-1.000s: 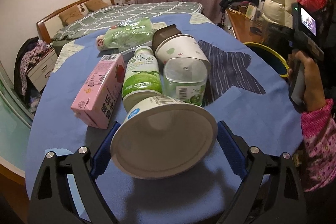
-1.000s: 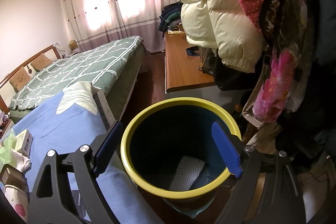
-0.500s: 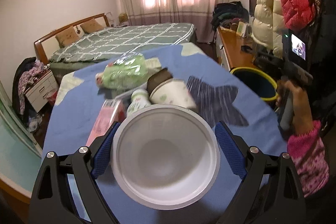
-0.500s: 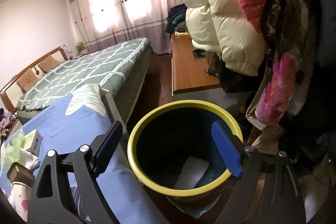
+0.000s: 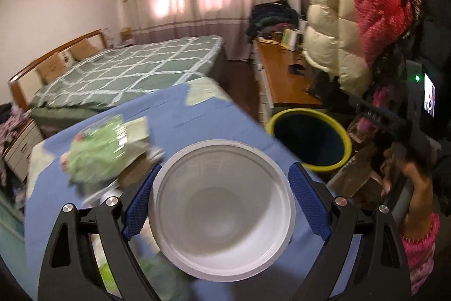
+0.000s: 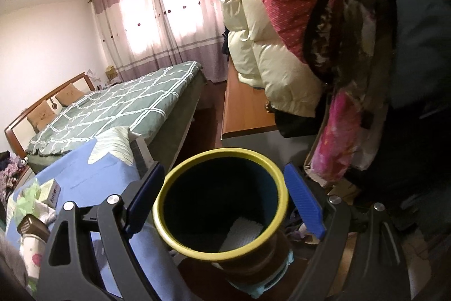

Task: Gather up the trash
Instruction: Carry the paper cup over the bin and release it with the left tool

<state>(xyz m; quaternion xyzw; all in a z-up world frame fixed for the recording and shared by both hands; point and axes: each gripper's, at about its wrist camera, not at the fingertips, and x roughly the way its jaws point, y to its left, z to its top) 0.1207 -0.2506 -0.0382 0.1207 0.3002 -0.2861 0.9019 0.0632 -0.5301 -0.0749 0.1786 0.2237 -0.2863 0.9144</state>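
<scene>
Left gripper (image 5: 222, 205) clamps the white bowl (image 5: 222, 210) between its pads, mouth toward the camera, above the blue table (image 5: 203, 114)

No text can be read in either view. The white bowl (image 5: 222, 213) shows faint raised marks on its inner wall, too blurred to make out. The small box (image 6: 52, 192) on the blue worktop (image 6: 84, 177) carries a dark printed patch, too small to read. The green wrapper (image 5: 98, 157) is smeared by motion, and any print on it is lost.
</scene>
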